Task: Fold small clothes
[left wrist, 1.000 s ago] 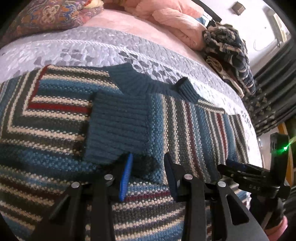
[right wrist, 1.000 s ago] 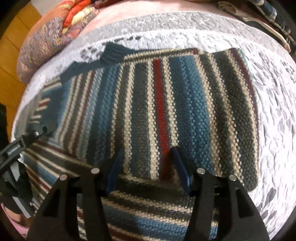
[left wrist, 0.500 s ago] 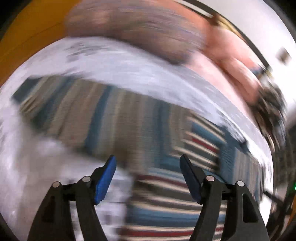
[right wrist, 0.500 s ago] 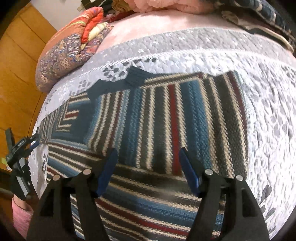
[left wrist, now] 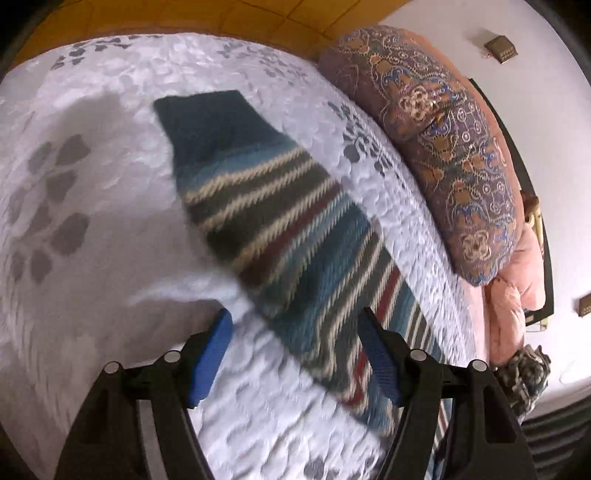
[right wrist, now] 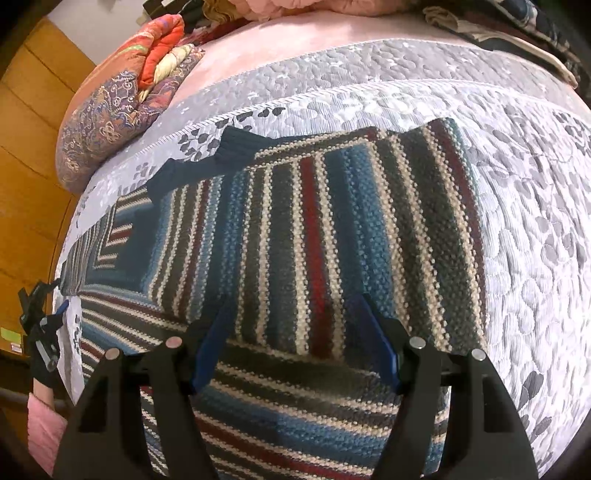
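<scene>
A striped knit sweater (right wrist: 314, 221) in blue, grey, cream and red lies flat on the bed, with one side and a sleeve folded over its body. Its dark teal collar (right wrist: 236, 144) points to the far side. In the left wrist view the other sleeve (left wrist: 288, 236) stretches out over the white quilt, ending in a dark teal cuff (left wrist: 210, 122). My left gripper (left wrist: 295, 321) hovers open over the sleeve's near part and holds nothing. It also shows small at the far left of the right wrist view. My right gripper (right wrist: 293, 310) is open above the sweater's lower body, empty.
A white quilted bedspread (left wrist: 92, 258) covers the bed. A patterned bolster pillow (left wrist: 443, 147) and pink bedding (left wrist: 517, 295) lie along the far edge. More dark clothes (right wrist: 517, 22) are heaped at the back right. Orange wood (right wrist: 29, 110) borders the bed's left side.
My left gripper swung away from the folded cuff on the sweater's body to the outstretched sleeve, its jaws wider apart. My right gripper drew back a little and opened wider.
</scene>
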`<state>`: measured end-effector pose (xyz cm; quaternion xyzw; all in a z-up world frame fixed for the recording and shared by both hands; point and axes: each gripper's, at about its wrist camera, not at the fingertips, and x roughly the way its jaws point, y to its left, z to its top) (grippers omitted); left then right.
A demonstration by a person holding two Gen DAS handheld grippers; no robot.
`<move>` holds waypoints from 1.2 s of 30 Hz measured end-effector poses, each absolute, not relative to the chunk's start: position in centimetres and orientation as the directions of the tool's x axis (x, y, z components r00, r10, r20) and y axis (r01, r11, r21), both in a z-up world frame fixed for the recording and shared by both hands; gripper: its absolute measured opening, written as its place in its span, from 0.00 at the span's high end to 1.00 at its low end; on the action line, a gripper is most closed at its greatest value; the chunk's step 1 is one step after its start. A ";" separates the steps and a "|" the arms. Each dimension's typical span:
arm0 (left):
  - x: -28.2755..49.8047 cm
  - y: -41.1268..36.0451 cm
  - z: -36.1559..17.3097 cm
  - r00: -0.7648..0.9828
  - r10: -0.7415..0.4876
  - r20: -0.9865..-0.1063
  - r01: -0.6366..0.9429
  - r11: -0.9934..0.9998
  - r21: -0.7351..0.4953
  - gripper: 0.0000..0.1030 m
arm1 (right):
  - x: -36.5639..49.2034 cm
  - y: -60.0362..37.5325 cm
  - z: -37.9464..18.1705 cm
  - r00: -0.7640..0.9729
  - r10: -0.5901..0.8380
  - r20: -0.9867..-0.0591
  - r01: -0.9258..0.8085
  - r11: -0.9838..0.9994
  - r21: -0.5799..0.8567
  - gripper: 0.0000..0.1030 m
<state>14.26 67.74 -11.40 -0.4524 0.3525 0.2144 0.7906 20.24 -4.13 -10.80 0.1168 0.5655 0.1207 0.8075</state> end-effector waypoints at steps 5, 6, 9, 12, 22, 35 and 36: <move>15.8 68.5 -11.5 0.679 0.045 -0.733 -0.643 0.518 -0.564 0.33 | 20.4 -3.9 -11.6 0.319 0.318 -0.893 -0.059 0.947 0.316 0.33; 16.1 68.5 -11.4 0.678 0.050 -0.733 -0.643 0.523 -0.560 0.35 | 20.4 -3.8 -11.8 0.317 0.312 -0.896 -0.060 0.949 0.309 0.33; 16.9 68.6 -11.5 0.667 0.081 -0.741 -0.651 0.547 -0.526 0.50 | 20.4 -3.6 -12.0 0.315 0.298 -0.901 -0.063 0.954 0.293 0.33; 16.8 68.6 -11.5 0.660 0.110 -0.743 -0.664 0.548 -0.509 0.67 | 20.5 -3.5 -11.9 0.318 0.290 -0.903 -0.068 0.957 0.283 0.33; 16.6 65.4 -7.3 0.710 0.231 -0.665 -0.622 0.648 -0.439 0.87 | 20.3 -3.2 -12.0 0.315 0.281 -0.907 -0.081 0.960 0.269 0.33; 20.6 50.8 -0.7 0.835 0.095 -0.541 -0.338 0.866 -0.368 0.87 | 19.7 -3.8 -11.8 0.323 0.282 -0.903 -0.087 0.959 0.269 0.33; 21.0 49.5 -0.7 0.838 0.067 -0.541 -0.312 0.872 -0.376 0.87 | 19.7 -3.8 -11.8 0.323 0.284 -0.903 -0.088 0.959 0.270 0.33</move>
